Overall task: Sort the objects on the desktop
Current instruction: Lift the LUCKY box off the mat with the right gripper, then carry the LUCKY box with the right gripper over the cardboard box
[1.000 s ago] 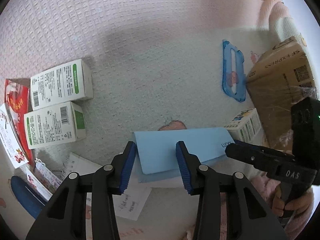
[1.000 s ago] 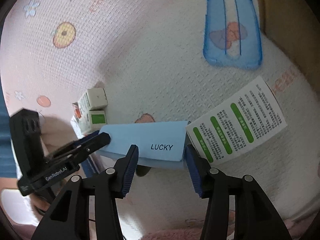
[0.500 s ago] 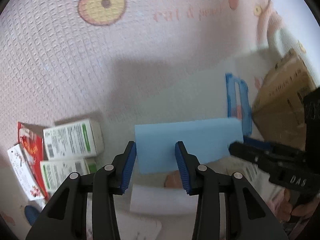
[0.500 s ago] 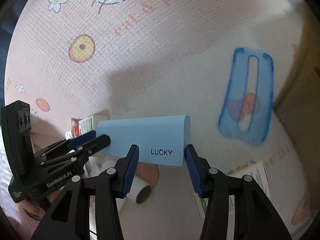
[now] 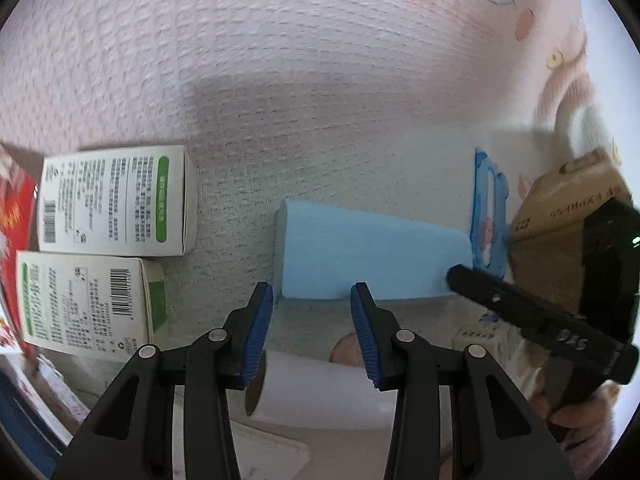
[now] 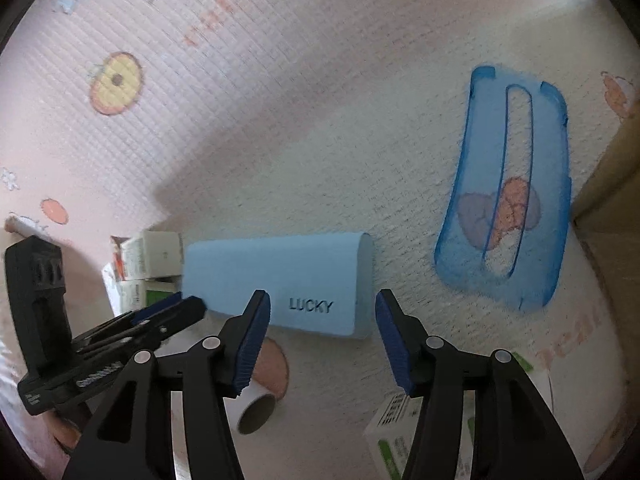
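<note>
A light blue box marked LUCKY [image 6: 280, 280] lies flat on the patterned mat; it also shows in the left wrist view [image 5: 372, 260]. My right gripper [image 6: 318, 340] is open just behind its right end, fingers apart from it. My left gripper [image 5: 312, 328] is open just behind its left end; its fingertips [image 6: 176, 312] reach the box's left edge in the right wrist view. The right gripper's fingertips [image 5: 460, 276] show at the box's right edge in the left wrist view. Neither gripper holds it.
Two white-and-green cartons [image 5: 116, 204] [image 5: 88, 304] and a red packet [image 5: 16, 216] lie left. A white paper roll [image 5: 320, 392] lies under the grippers. A blue plastic case [image 6: 508, 208] and a brown cardboard box [image 5: 560, 232] stand right. Another carton [image 6: 404, 432] lies near the right gripper.
The blue box was held between both grippers and lifted over the roll. Now it lies on the mat farther back, and both grippers have opened and drawn back from it.
</note>
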